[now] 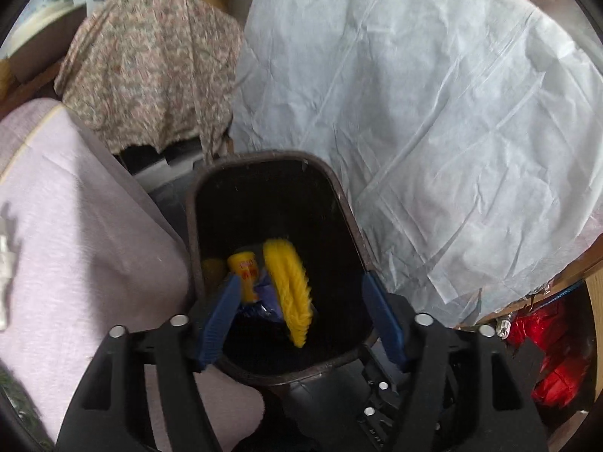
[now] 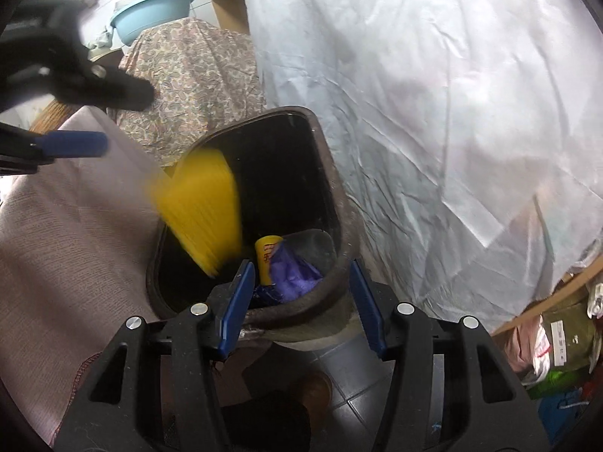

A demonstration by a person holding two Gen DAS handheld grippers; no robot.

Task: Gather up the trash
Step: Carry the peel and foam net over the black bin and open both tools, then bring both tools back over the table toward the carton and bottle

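Yellow banana peel (image 1: 288,293): inside the mouth of the dark trash bin, loose in the air or against its inner wall, blurred in the right wrist view (image 2: 203,207); no gripper touches it.
Trash bin (image 1: 341,203): dark brown, open-topped, with a rounded rectangular rim; it stands on the grey tiled floor (image 2: 361,391).
Bin contents: a yellow tube-shaped packet (image 2: 267,254) with red print and a crumpled purple wrapper (image 2: 294,275) lie low in the bin, beside the peel.
Left gripper (image 1: 301,316): jaws spread wide, blue pads apart over the bin's mouth, nothing between them; in the right wrist view one blue fingertip (image 2: 75,144) shows left of the bin.
Right gripper (image 2: 301,301): jaws parted, empty, blue pads straddling the bin's near rim without pressing on it.
Pink cloth (image 1: 75,207): covers a surface just left of the bin.
Patterned cloth (image 1: 150,75): draped over something behind the bin, to the left.
White sheet (image 1: 433,113): crinkled, hanging just right of and behind the bin.
Light blue basin (image 2: 152,11): well behind the bin, beyond the patterned cloth.
Red bags (image 1: 557,346): on a low shelf, to the right of the bin.
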